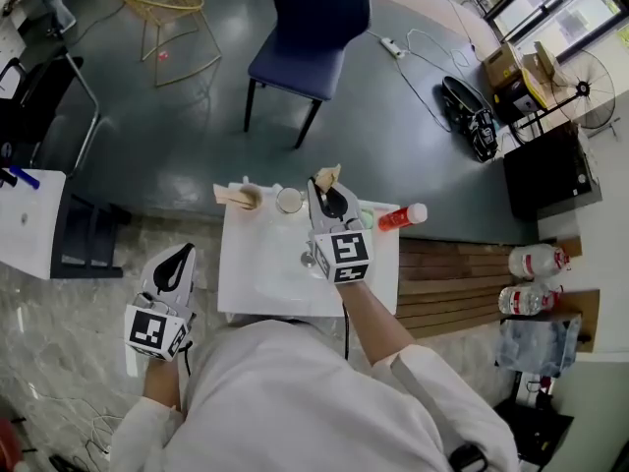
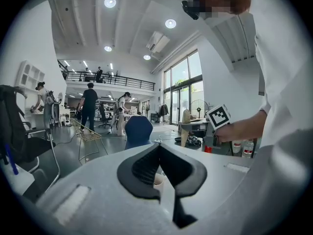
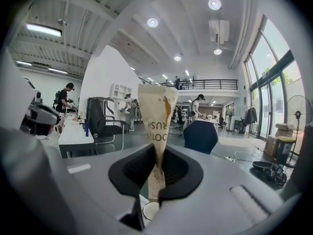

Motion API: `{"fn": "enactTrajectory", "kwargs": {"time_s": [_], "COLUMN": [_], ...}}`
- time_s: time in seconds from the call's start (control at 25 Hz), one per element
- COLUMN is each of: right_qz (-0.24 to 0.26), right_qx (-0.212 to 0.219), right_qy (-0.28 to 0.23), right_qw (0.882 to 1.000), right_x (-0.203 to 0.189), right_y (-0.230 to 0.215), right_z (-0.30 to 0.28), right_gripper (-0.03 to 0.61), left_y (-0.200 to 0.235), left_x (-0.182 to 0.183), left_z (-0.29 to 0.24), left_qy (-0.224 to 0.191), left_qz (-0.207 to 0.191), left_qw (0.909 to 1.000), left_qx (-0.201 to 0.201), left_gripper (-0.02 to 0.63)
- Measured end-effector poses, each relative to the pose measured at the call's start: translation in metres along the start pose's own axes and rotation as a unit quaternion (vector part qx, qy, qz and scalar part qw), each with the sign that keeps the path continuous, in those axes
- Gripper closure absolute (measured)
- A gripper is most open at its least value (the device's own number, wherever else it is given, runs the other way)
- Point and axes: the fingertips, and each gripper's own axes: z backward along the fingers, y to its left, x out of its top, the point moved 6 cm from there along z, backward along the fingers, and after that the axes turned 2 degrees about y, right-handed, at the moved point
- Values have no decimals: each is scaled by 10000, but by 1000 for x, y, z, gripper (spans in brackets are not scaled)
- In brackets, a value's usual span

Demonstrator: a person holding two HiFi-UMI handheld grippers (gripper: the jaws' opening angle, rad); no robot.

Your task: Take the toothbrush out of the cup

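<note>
right gripper point(image 3: 157, 168): I had it clamped on the wrapped toothbrush point(image 3: 156, 121), tip just clear above the cup point(image 3: 150, 210) at 6 o'clock.
left gripper point(image 2: 159, 153): clenched, empty.
risk: paper wrapper looked slippery, could've dropped back in.

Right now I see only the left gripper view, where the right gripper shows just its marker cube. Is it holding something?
Observer: Yes. The right gripper is shut on a paper-wrapped toothbrush, which stands upright between its jaws.
Operator: Is the toothbrush out of the cup?
Observer: It appears so. In the head view the cup stands on the white table, apart from the toothbrush.
Operator: Does anything else lie near the cup?
Observer: A second paper packet lies just to the left of the cup in the head view.
</note>
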Motion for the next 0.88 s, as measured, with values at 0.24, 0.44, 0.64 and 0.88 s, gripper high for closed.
{"fn": "enactTrajectory", "kwargs": {"time_s": [0.24, 0.44, 0.64, 0.88], "right_qz": [-45, -82, -124, -202], "right_qx": [-118, -214, -287, -334], "right_qy": [-139, -246, -303, -328], "right_qw": [9998, 9994, 9991, 9987], "right_x": [9, 17, 17, 17], "right_y": [-6, -10, -10, -7], "right_z": [20, 39, 57, 74], "right_gripper": [554, 554, 553, 553], "left_y": [-3, -8, -12, -15], "left_x": [-4, -1, -1, -3], "left_z": [-12, -22, -32, -44], "left_qy": [-22, -17, -14, 31], "left_qz": [-58, -136, -165, -250], "left_qw": [9998, 9994, 9988, 9979], "left_qx": [-166, -323, -454, -604], "left_gripper": [607, 607, 607, 607]}}
